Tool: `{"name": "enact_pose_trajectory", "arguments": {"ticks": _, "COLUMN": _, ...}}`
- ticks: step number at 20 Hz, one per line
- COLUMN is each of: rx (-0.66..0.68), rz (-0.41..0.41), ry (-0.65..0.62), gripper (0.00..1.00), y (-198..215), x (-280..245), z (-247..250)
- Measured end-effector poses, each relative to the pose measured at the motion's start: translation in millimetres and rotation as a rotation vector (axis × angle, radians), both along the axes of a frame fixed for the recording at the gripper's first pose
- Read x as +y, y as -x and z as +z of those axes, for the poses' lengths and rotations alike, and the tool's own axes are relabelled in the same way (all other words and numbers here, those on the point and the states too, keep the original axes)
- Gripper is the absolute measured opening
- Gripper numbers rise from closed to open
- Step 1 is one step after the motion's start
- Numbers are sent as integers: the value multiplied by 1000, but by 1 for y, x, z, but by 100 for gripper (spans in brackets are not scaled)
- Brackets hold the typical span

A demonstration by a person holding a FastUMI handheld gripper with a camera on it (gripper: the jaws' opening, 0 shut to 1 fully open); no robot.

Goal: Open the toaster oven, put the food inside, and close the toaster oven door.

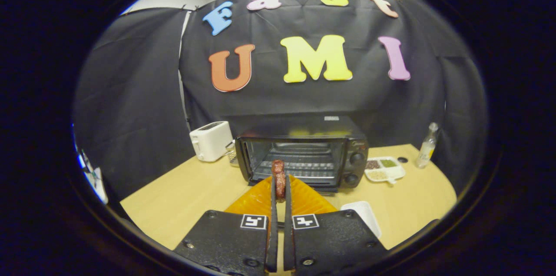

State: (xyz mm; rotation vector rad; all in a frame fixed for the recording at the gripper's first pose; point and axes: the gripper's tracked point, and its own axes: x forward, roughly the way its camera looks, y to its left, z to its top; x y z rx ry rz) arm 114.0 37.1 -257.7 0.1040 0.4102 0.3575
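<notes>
The tool (280, 191) is nearly closed, its two fingers pressing from either side on a reddish-brown piece of food (279, 178) that stands upright between their tips. The food's top pokes above the fingertips and sits in front of the toaster oven's (304, 154) mouth. The oven stands on the wooden counter (182, 197) just beyond the fingers, its door (278, 200) dropped open toward the tool; the wire rack inside is in plain sight. The door appears to lie flat under the fingers, though the fingers hide much of it, so its exact angle is hard to judge. Two knobs sit one above the other on the oven's right panel. To the oven's left stands a white toaster (211, 140). To its right lies a divided dish (385, 169) holding small portions, and farther right a clear bottle (426, 145) stands upright. A white tray (364, 214) rests on the counter near the right finger.
</notes>
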Motion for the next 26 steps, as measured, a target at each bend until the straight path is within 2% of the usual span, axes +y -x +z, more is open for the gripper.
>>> {"name": "enact_pose_trajectory", "arguments": {"ticks": 10, "rx": 240, "rz": -157, "ry": -523, "gripper": 8, "y": -111, "x": 2, "z": -50}}
{"name": "enact_pose_trajectory", "arguments": {"ticks": 14, "rx": 235, "rz": -245, "ry": -653, "gripper": 8, "y": -157, "x": 2, "z": -58}}
{"name": "enact_pose_trajectory", "arguments": {"ticks": 17, "rx": 235, "rz": -279, "ry": -784, "gripper": 8, "y": -180, "x": 10, "z": -58}}
{"name": "enact_pose_trajectory", "arguments": {"ticks": 21, "rx": 227, "rz": -330, "ry": -792, "gripper": 8, "y": -196, "x": 17, "z": -72}}
{"name": "enact_pose_trajectory", "arguments": {"ticks": 24, "rx": 249, "rz": -362, "ry": -720, "gripper": 9, "y": -197, "x": 10, "z": -91}}
{"name": "enact_pose_trajectory", "arguments": {"ticks": 26, "rx": 256, "rz": -352, "ry": -673, "gripper": 9, "y": -198, "x": 13, "z": -93}}
